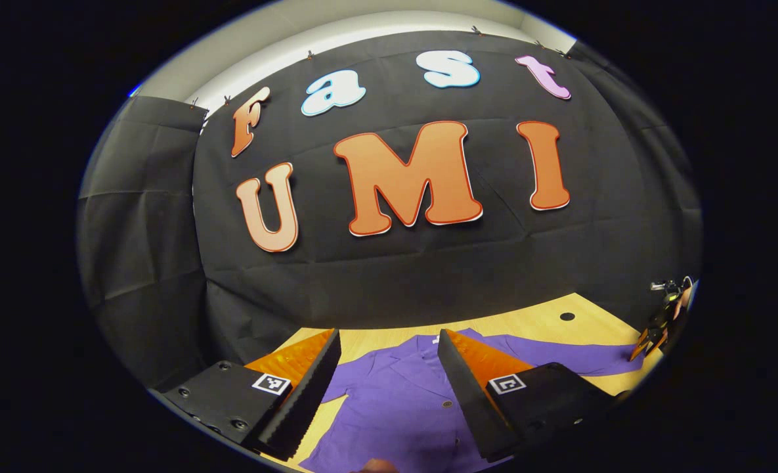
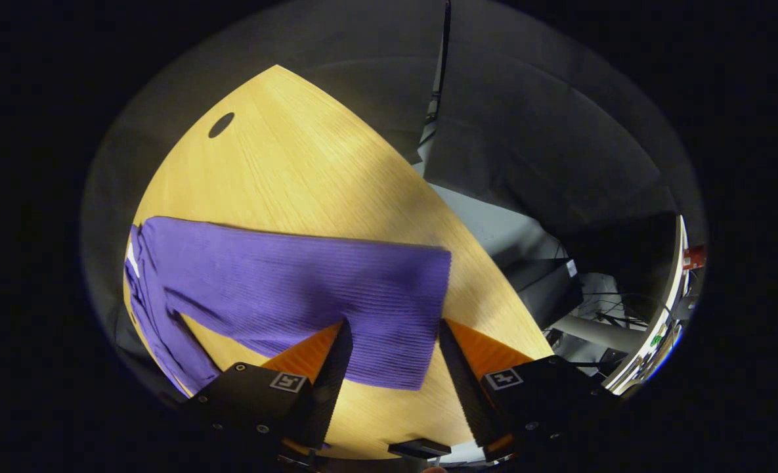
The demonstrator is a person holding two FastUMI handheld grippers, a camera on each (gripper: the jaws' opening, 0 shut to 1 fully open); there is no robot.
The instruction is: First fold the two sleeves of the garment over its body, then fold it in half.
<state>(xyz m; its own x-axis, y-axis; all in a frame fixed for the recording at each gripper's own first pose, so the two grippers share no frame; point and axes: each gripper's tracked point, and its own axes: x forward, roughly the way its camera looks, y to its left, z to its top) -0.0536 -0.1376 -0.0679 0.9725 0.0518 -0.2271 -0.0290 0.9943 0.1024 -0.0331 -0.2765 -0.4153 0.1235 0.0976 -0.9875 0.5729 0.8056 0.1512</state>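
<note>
A light wooden table [image 2: 310, 177] with a small dark round hole [image 2: 221, 125] toward 11 o'clock in the right gripper view carries a purple garment [image 1: 395, 407], laid flat, one ribbed sleeve [image 2: 297, 289] stretched toward 3 o'clock.

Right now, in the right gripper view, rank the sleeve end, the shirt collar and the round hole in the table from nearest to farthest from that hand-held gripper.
1. The sleeve end, lying flat on the table between the open fingers of the right hand-held gripper.
2. The shirt collar, far off to the left.
3. The round hole, at the upper left near the table's far edge.
</note>
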